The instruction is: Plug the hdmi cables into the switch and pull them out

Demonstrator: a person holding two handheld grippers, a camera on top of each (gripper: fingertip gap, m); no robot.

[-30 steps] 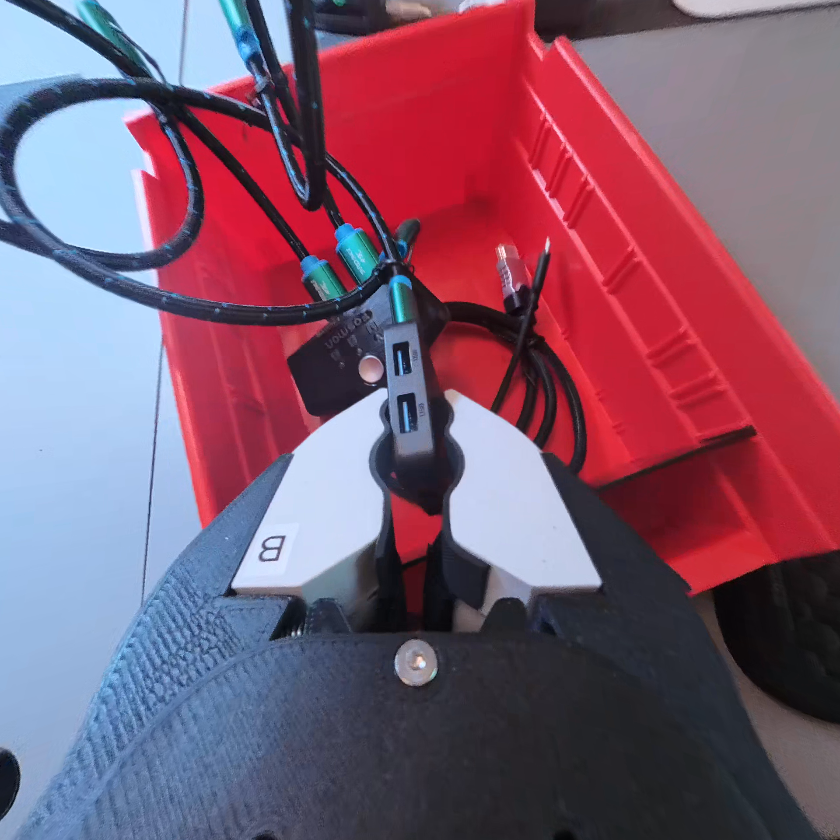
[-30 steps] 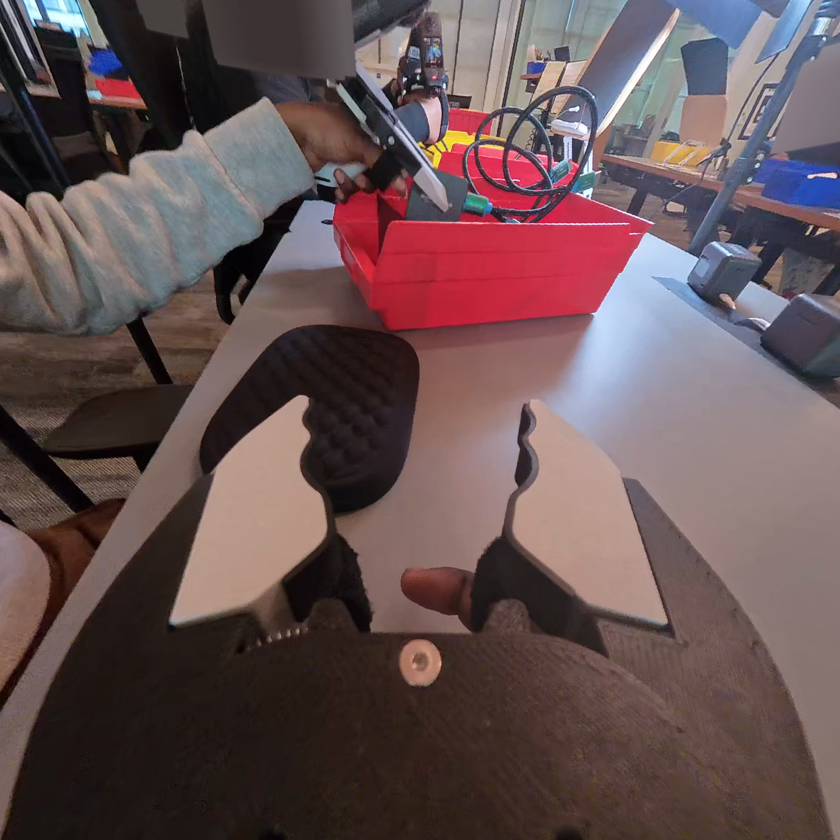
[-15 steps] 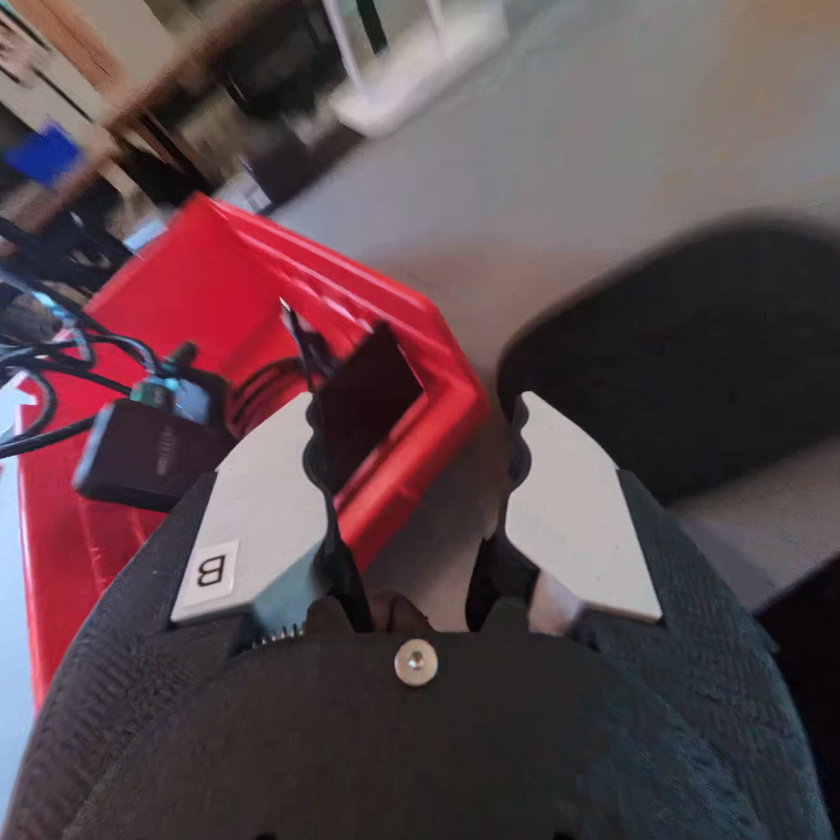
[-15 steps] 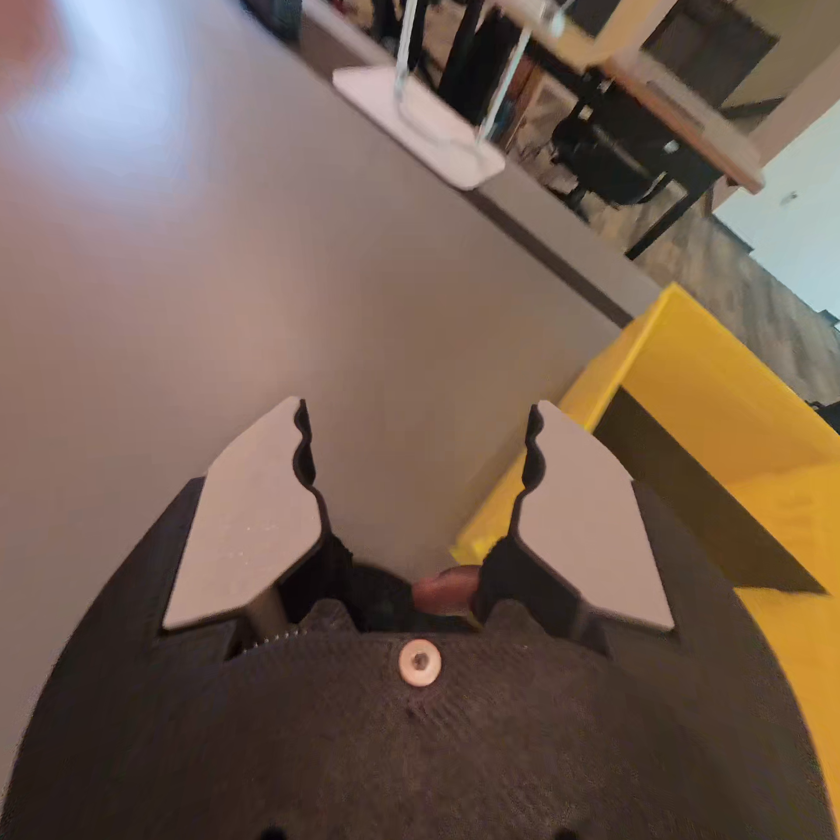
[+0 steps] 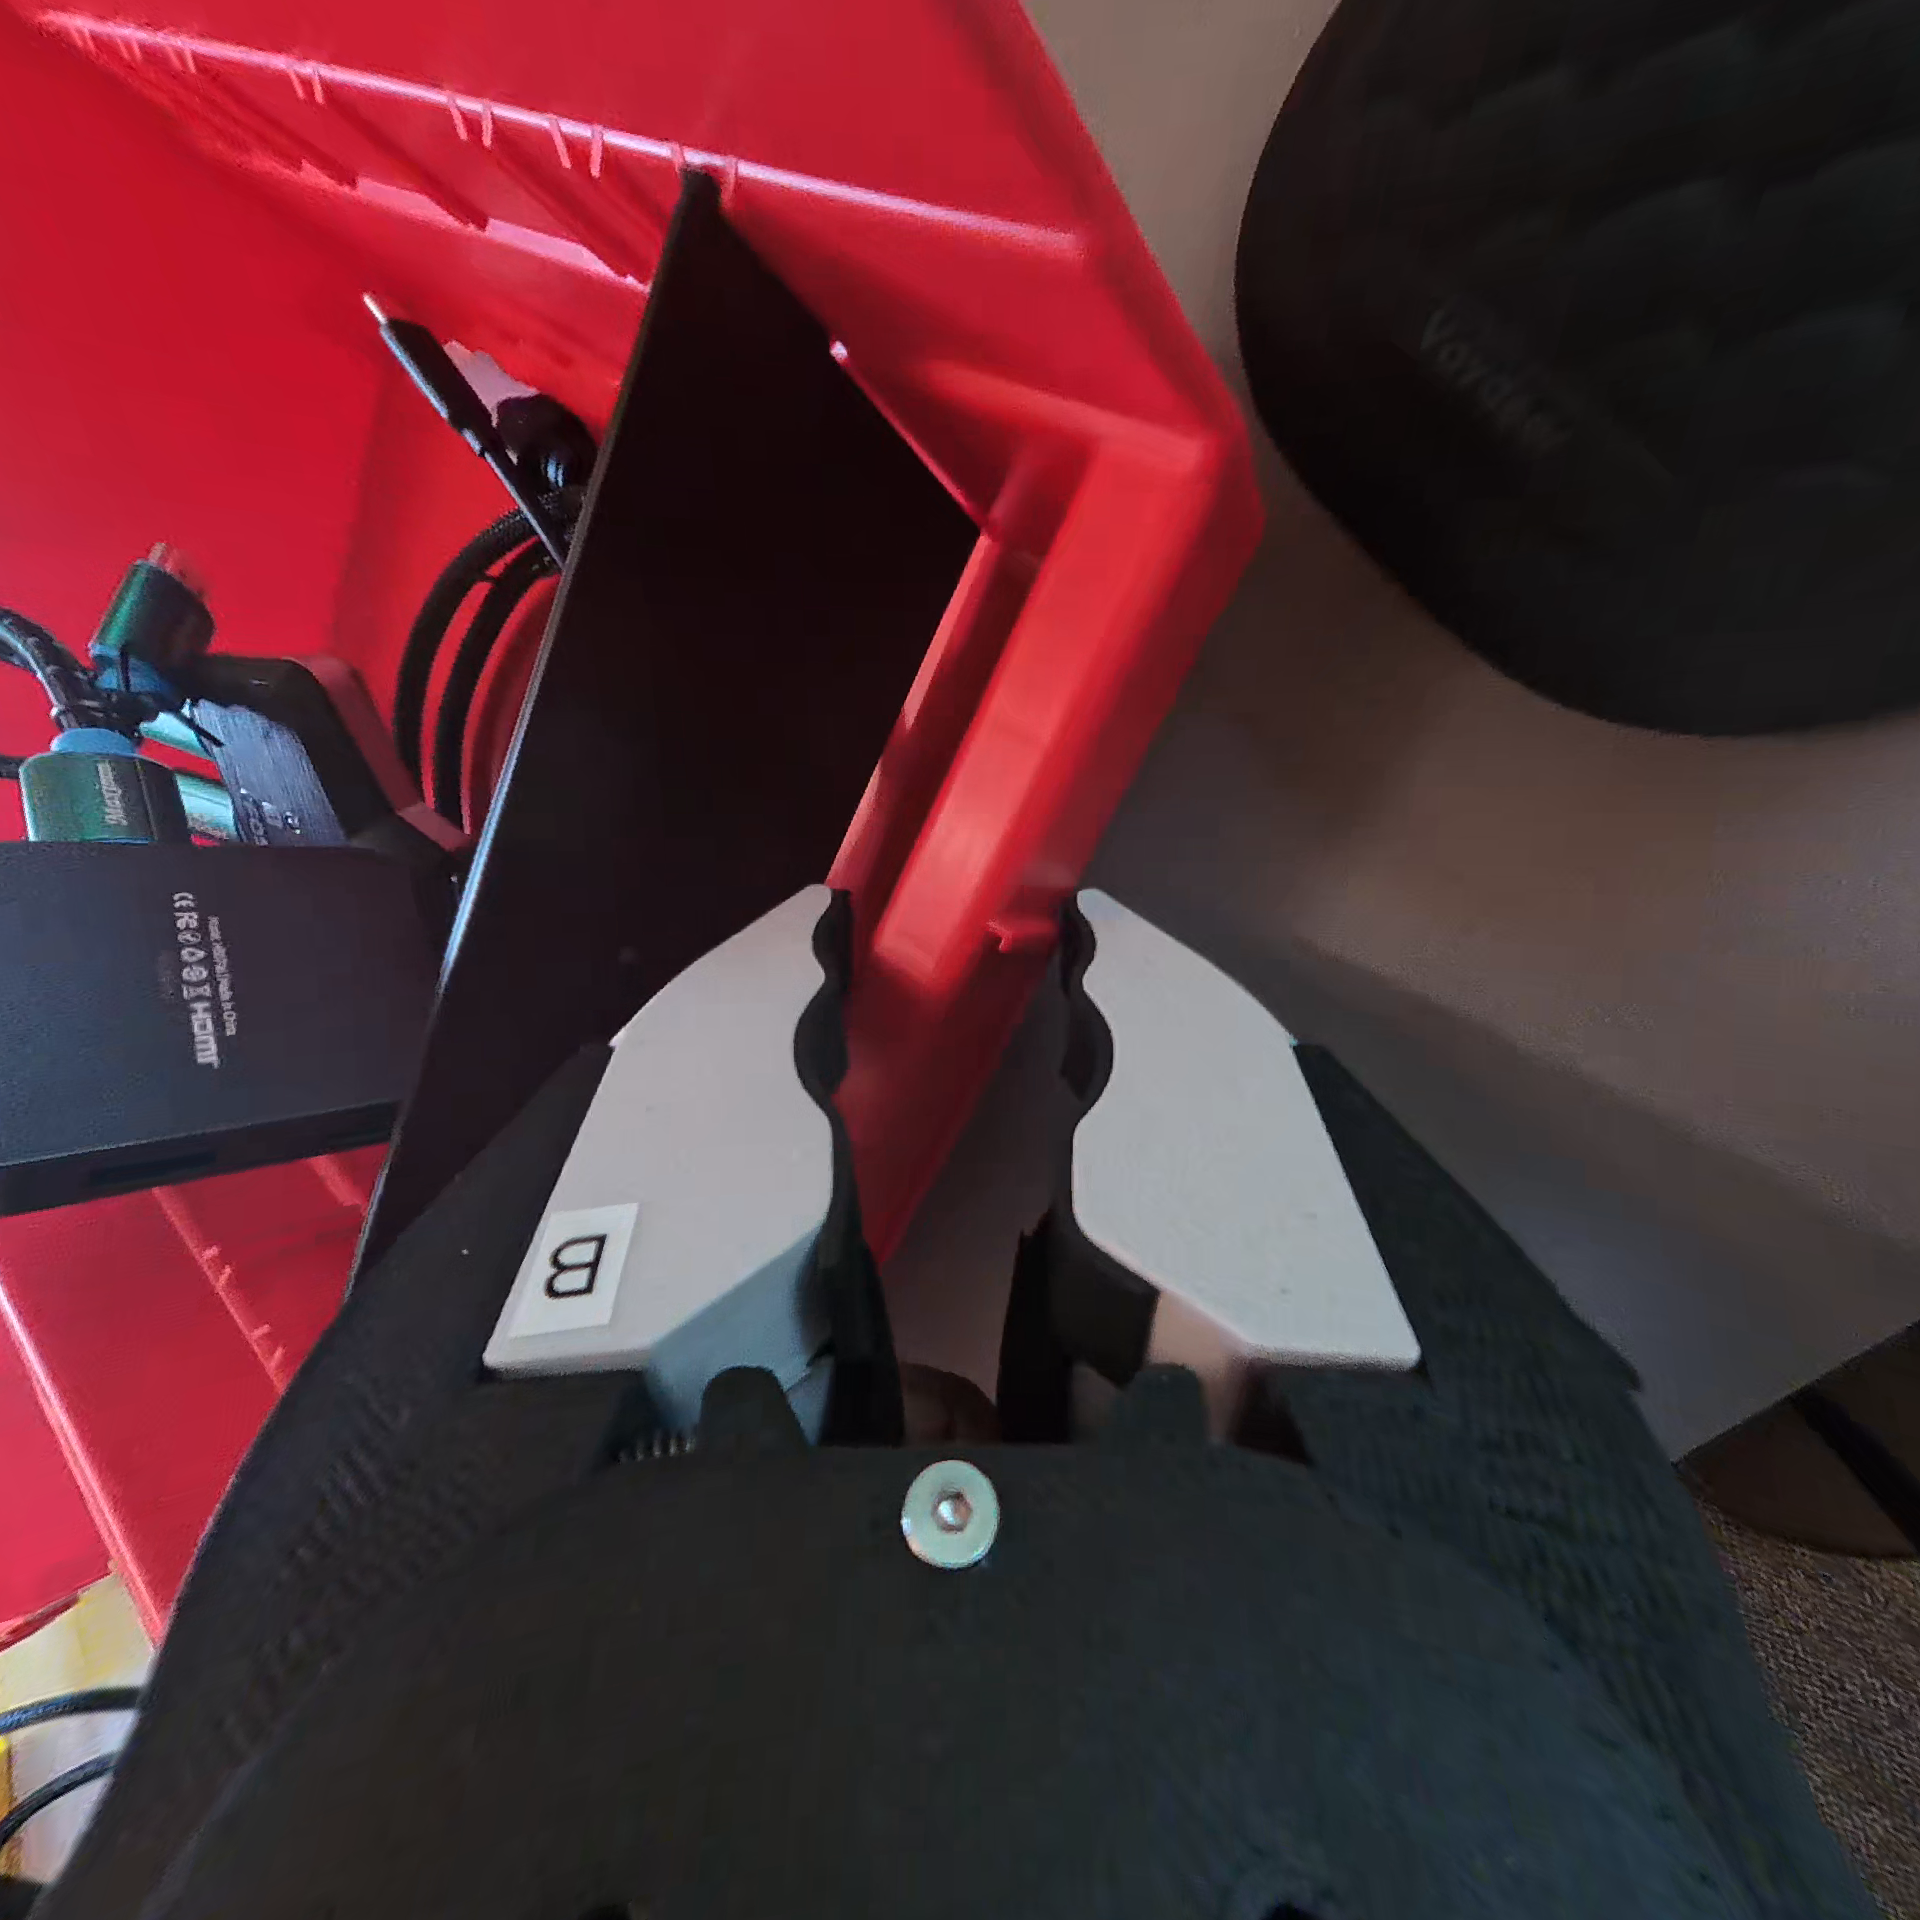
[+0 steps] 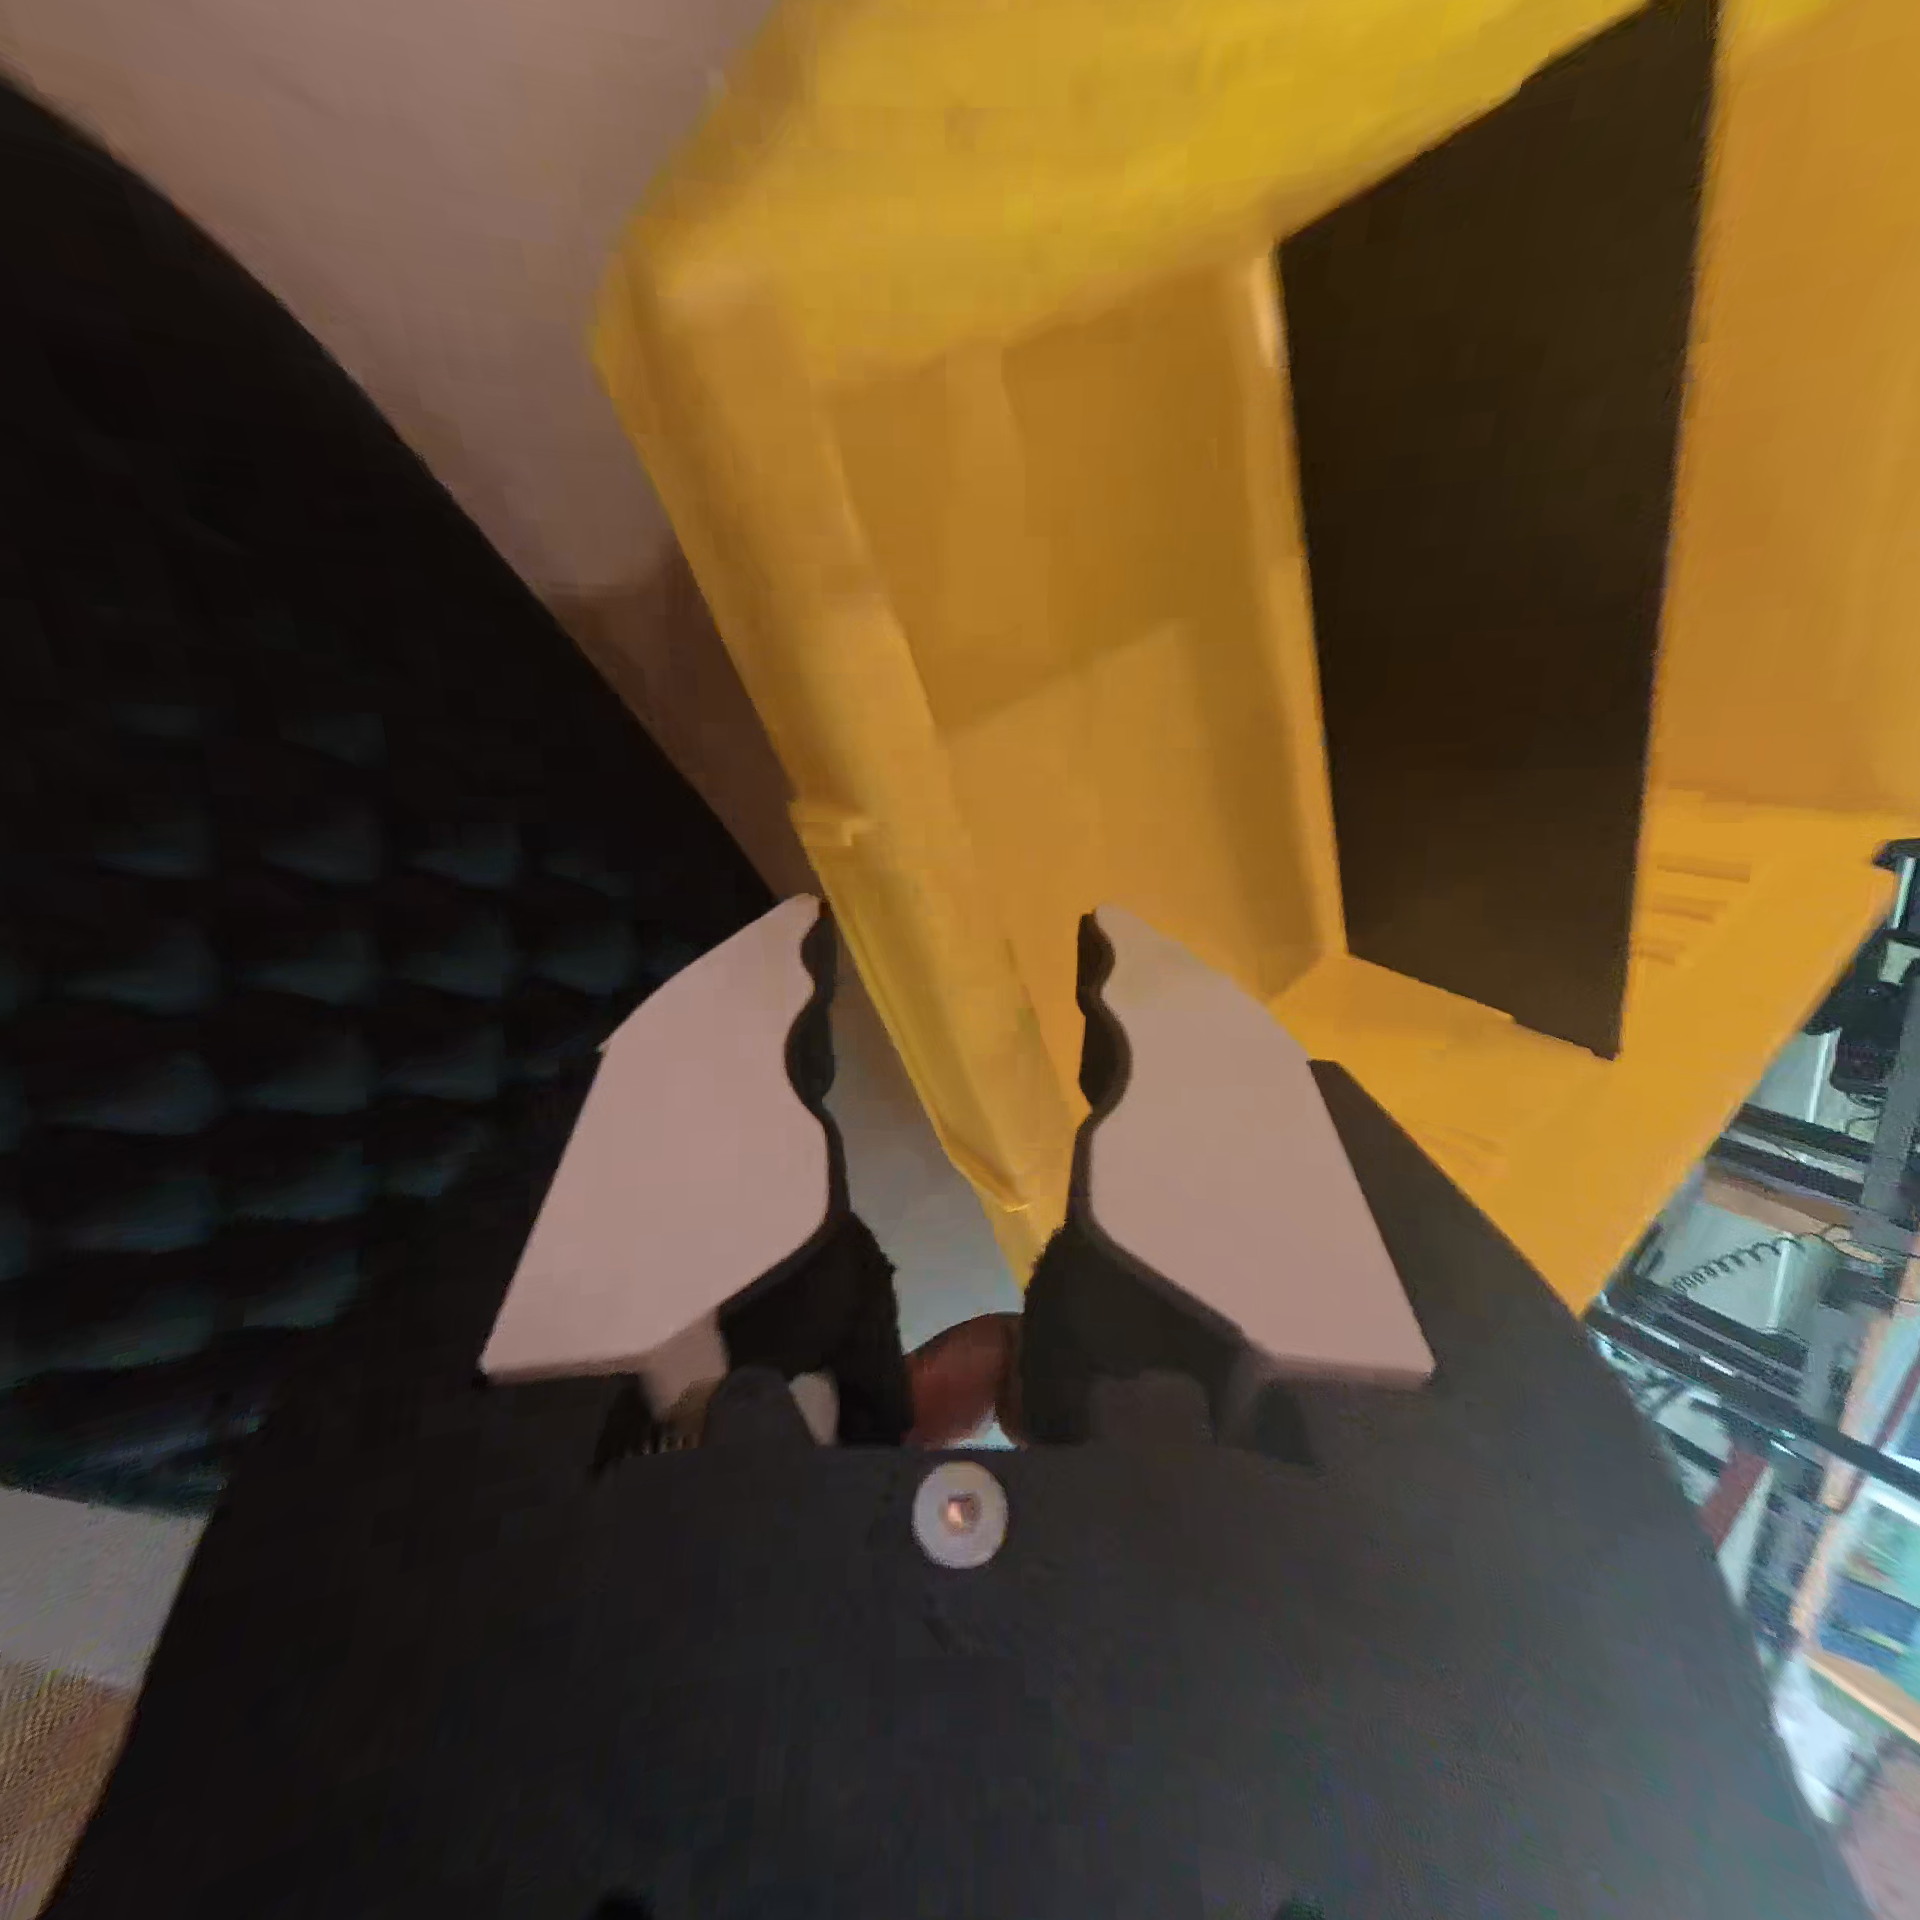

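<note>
1. The left hand-held gripper (image 5: 951,925) stood part open, its two pale fingers either side of the front wall of the red bin (image 5: 1039,665) near the bin's corner; whether the pads pressed on that wall could not be told.
2. Just beyond it, a black divider panel (image 5: 717,644) stood upright in the red bin, running from the lower centre towards the top of the frame.
3. Past the divider, at the left edge of the frame, lay the black switch (image 5: 197,1018), inside the bin, its long axis roughly left to right, its narrow slotted edge facing the bottom of the frame.
4. Green-shelled hdmi cables (image 5: 88,795) sat at its upper edge at the far left; whether they were seated in ports could not be told.
5. A coil of black cable (image 5: 457,623) lay behind the divider.
6. A black textured pad (image 5: 1610,364) lay on the grey surface (image 5: 1455,987) at upper right.
7. The right hand-held gripper (image 6: 951,925) was likewise part open, straddling the wall of a yellow bin (image 6: 935,468); blur hid any contact.
8. Only this view showed the yellow bin and its black divider (image 6: 1486,571); the switch and cables appeared only in the left view.
</note>
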